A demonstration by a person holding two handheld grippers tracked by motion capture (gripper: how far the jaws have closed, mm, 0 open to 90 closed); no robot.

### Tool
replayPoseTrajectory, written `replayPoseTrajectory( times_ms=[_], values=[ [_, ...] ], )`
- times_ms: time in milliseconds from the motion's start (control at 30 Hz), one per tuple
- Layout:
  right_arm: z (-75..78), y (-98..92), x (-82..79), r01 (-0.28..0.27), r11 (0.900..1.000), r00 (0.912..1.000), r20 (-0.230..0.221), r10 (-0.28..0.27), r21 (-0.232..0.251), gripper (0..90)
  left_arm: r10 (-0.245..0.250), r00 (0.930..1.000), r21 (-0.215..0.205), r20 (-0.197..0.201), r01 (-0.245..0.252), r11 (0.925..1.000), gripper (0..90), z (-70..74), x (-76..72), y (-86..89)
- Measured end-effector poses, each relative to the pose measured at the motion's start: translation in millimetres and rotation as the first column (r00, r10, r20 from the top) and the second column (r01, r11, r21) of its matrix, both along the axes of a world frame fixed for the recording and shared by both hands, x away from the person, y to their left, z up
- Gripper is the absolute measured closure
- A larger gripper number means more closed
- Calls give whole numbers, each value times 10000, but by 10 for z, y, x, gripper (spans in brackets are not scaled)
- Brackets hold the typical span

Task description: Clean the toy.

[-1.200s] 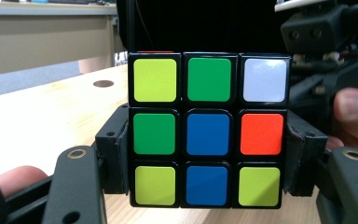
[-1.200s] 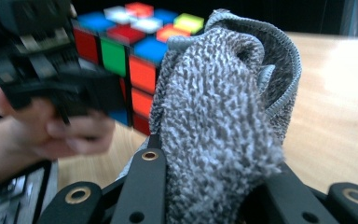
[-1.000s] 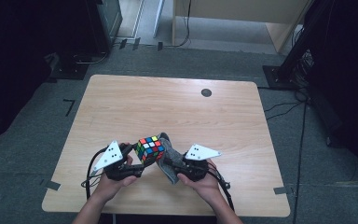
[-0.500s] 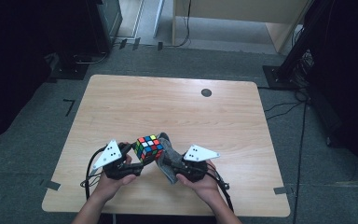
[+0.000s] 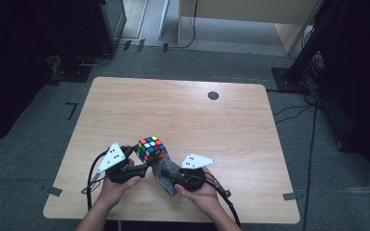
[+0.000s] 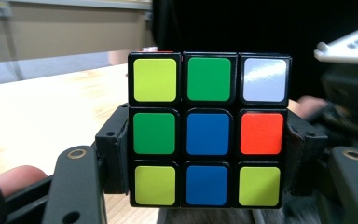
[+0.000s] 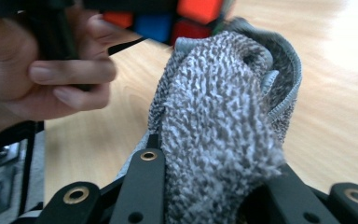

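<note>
The job in hand looks like wiping a puzzle cube with a cloth, and it appears to be under way but not finished. The cube is up and gripped, the cloth is gripped and close to it, yet whether cloth and cube touch at this instant cannot be told from these views. How much of the cube has been wiped cannot be judged either; the face toward the left gripper view looks clean and glossy.

On the left, the left gripper [image 5: 134, 162] sits low over the near edge of the counter [image 5: 183, 110], the person's left hand [image 5: 110, 188] wrapped around its body. Its fingers [image 6: 114, 151] stand at a middling spread and press on opposite sides of the cube [image 5: 150, 149], which is lifted clear of the counter and tilted, with a green, blue, yellow, white and orange face toward the gripper's own camera.

Just to the right, the grey cloth [image 5: 166, 174] hangs bunched below and beside the cube. The right gripper [image 5: 169, 177] has its fingers drawn nearly together, pinching a thick fold of that cloth [image 7: 214, 135], which bulges up past them. The right hand [image 5: 200, 195] holds this gripper angled toward the cube, near the counter's front edge. In my judgement what remains is to rub the cloth over the remaining faces, turning the cube as needed.
</note>
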State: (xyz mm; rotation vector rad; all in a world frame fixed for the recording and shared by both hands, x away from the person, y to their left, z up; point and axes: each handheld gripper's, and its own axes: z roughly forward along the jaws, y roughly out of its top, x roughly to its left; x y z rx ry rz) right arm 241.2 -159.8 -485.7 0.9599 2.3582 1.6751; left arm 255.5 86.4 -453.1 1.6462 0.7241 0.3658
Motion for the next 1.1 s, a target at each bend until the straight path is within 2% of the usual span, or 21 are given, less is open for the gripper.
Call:
replayPoseTrajectory(
  times_ms=[67,167,233,300,400,467,500,600,633,667,733,767,800,867,900,967,1000,1067,1100],
  values=[
    [-10,52,-27,-55,9999,9999,-122,57,138,764,295,9994,-113,-156,-296,9995,339,-24,-5,-29],
    [-9,122,-72,-502,9967,9981,-325,523,639,763,700,9971,94,-290,-697,9975,339,-54,-11,-82],
    [0,186,-117,-709,9958,9974,-111,716,571,762,707,9967,38,-399,-706,9975,339,-70,-11,-97],
    [9,218,-139,-611,9974,9981,135,606,391,761,655,9971,42,-381,-653,9979,339,-71,-17,-103],
    [-5,147,-101,132,9988,9999,8,-132,478,762,646,9974,-197,-323,-652,9977,340,-54,-18,-87],
    [-31,72,-54,868,9943,9961,-201,-857,626,762,640,9973,-260,-352,-650,9975,340,-50,-13,-71],
    [-58,13,-16,1447,9864,9885,-556,-1406,780,761,636,9973,-299,-372,-647,9975,340,-50,-13,-70],
    [-122,-52,27,2329,9697,9681,-1123,-2239,744,759,576,9975,-310,-399,-588,9978,339,-59,-18,-87],
    [-137,-46,29,2297,9701,9676,-1259,-2190,786,757,544,9978,-266,-390,-554,9981,339,-66,-25,-102],
    [-145,-20,23,2108,9736,9707,-1359,-1979,877,756,502,9980,-223,-384,-511,9984,339,-74,-33,-126],
    [-132,69,-18,1524,9830,9817,-1303,-1386,1025,752,465,9983,-68,-354,-468,9989,339,-85,-44,-160],
    [-109,136,-46,949,9897,9896,-1185,-820,1073,751,463,9984,7,-327,-463,9989,339,-89,-50,-173],
    [-83,179,-70,570,9932,9929,-1097,-457,1016,750,471,9984,52,-307,-469,9989,339,-91,-54,-180],
    [-40,208,-101,306,9944,9961,-856,-220,1008,751,466,9986,69,-250,-465,9989,339,-88,-61,-184],
    [-26,191,-98,386,9934,9957,-875,-291,1082,754,477,9986,23,-230,-477,9989,340,-82,-62,-178],
    [-27,87,-52,1081,9846,9893,-1127,-929,1372,759,523,9984,-140,-217,-526,9985,340,-68,-62,-164],
    [-41,23,-24,1579,9760,9815,-1319,-1385,1501,760,544,9983,-175,-210,-547,9983,340,-62,-63,-156],
    [-78,-99,26,2533,9523,9578,-1821,-2223,1700,761,579,9982,-185,-163,-582,9981,339,-58,-62,-147],
    [-101,-149,45,2922,9410,9465,-1924,-2590,1707,760,603,9981,-160,-157,-606,9980,339,-59,-59,-143]
  ],
)
